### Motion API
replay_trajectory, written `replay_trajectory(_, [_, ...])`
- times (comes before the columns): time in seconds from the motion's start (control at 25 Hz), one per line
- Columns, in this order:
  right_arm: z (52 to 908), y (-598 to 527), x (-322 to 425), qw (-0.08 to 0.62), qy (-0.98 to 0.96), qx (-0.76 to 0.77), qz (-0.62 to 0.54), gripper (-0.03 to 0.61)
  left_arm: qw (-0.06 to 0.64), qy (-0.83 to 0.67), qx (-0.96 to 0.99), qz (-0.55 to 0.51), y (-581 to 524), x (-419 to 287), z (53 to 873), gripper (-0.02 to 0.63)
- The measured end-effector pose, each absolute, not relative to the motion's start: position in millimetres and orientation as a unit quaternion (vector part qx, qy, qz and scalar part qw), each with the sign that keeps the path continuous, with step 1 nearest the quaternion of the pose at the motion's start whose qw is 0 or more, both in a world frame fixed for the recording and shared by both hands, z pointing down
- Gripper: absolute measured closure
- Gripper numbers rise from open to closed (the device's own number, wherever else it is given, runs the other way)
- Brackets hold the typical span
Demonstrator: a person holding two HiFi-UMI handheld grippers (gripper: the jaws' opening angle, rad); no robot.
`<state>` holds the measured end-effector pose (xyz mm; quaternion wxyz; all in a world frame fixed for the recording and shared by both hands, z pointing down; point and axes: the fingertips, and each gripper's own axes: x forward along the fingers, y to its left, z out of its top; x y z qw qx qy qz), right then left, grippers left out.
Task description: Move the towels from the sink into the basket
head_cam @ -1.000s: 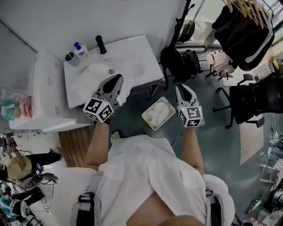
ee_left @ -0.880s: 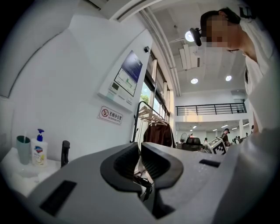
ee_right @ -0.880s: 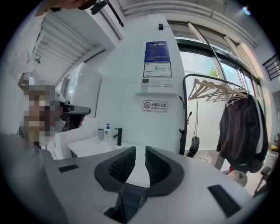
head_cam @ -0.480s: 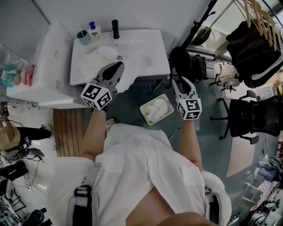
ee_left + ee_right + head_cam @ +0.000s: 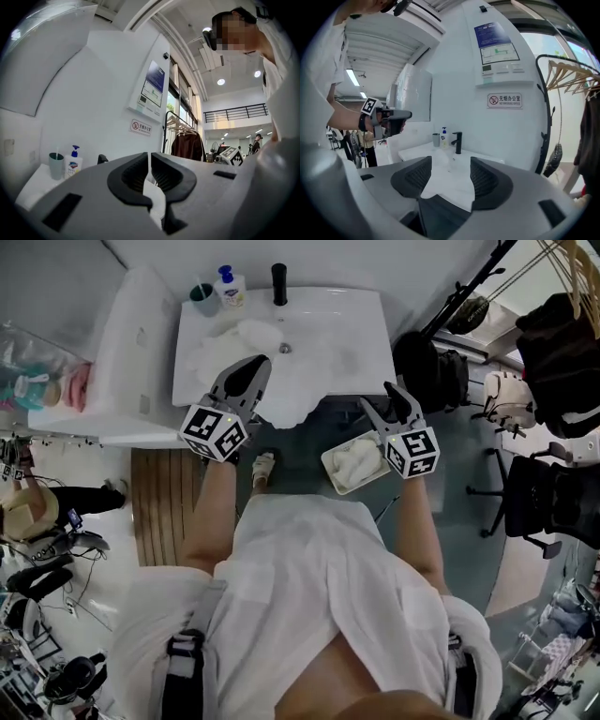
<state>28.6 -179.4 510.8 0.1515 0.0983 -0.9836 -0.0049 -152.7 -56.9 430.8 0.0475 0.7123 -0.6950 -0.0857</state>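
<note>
The white sink (image 5: 366, 324) holds crumpled white towels (image 5: 234, 338). One towel (image 5: 286, 399) hangs over its front edge. My left gripper (image 5: 258, 365) sits on that edge, jaws nearly together on a thin fold of the hanging towel; in the left gripper view the left gripper (image 5: 150, 157) shows white cloth in its narrow gap. The basket (image 5: 330, 465) stands on the floor below with a white towel (image 5: 356, 460) in it. My right gripper (image 5: 386, 397) hovers just right of the basket, jaws opening with nothing between them; the right gripper (image 5: 450, 164) faces the sink.
A black faucet (image 5: 278, 282), a soap bottle (image 5: 230, 285) and a cup (image 5: 202, 298) stand at the sink's back. A white cabinet (image 5: 131, 343) is on the left, a wooden mat (image 5: 159, 502) below it. Bags (image 5: 427, 367), a clothes rack (image 5: 562, 324) and a chair (image 5: 553, 502) are on the right.
The right gripper's jaws have spread apart beside the basket. The left gripper stays at the sink's front edge with the towel. The sink now lies nearer and more central.
</note>
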Motion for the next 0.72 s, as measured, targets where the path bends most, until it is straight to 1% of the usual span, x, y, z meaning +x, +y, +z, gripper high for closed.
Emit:
replay_trajectory(0.32, [560,-151,-62,0.204,-0.979,0.001,0.010,0.270,0.062,-0.685,0.722,-0.079,-77,-211,441,0.588])
replay_trajectory(0.56, [599,-143,-108,0.252,-0.966,-0.012,0.048,0.251,0.071,-0.668,0.738,-0.065,-99,-241,452,0.588])
replay_trajectory(0.72, [628,-139,-130,0.303,-0.949,-0.021,0.082,0.230,0.077,-0.658,0.747,-0.056,-110,-258,461,0.588])
